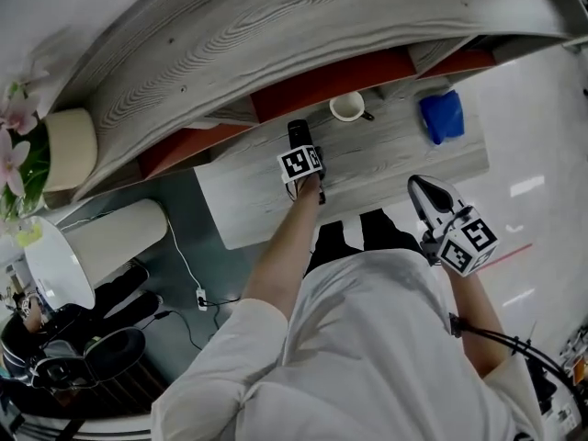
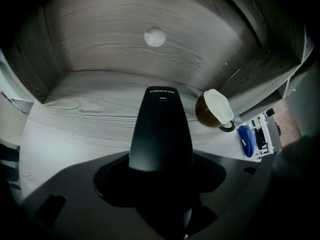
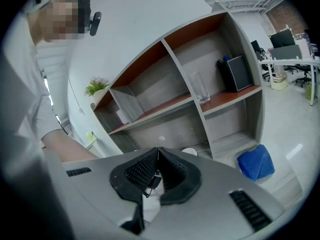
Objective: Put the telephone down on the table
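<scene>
Not done yet: the left gripper (image 1: 302, 157) is clamped on the telephone (image 2: 161, 129), which pokes out ahead over the table (image 1: 386, 159). Setting it down and letting go are left. The right gripper (image 3: 157, 152) is pinched together, empty.

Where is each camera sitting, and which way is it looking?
Head view: on the person's head, looking down at the table; shirt and both arms show.
Left gripper view: on the left gripper, looking along its jaws, shut on the telephone; no body shows.
Right gripper view: on the right gripper, jaws shut, facing the shelves; an arm shows.
Head and left gripper views share the cup and blue cloth.
</scene>
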Demonstrator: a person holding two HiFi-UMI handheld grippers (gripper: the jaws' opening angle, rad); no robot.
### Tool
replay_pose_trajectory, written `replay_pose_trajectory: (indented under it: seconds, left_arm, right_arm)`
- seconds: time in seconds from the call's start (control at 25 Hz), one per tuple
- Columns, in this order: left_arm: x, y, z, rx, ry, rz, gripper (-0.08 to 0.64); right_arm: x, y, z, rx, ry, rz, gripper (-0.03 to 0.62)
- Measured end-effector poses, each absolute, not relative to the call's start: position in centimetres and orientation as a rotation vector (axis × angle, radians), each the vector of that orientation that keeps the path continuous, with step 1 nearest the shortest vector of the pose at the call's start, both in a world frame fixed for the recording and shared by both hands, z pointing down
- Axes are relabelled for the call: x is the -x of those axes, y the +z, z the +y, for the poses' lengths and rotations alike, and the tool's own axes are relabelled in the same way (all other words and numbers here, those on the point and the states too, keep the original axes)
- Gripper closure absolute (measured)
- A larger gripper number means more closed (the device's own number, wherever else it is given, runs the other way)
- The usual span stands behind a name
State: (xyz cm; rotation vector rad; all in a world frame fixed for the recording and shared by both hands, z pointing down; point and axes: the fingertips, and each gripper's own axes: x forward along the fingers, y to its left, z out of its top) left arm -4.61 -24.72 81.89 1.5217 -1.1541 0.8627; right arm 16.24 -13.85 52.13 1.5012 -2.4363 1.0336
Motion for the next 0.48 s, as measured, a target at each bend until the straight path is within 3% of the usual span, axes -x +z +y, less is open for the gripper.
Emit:
replay_pose_trajectory:
  seconds: [0.48]
  left_arm:
    - [4.0, 83.8, -24.4, -1.461, 0.950, -1.178, 0.270]
  right_arm:
    - [-17.1, 53.0, -14.0, -1.481, 1.053, -2.428, 0.575]
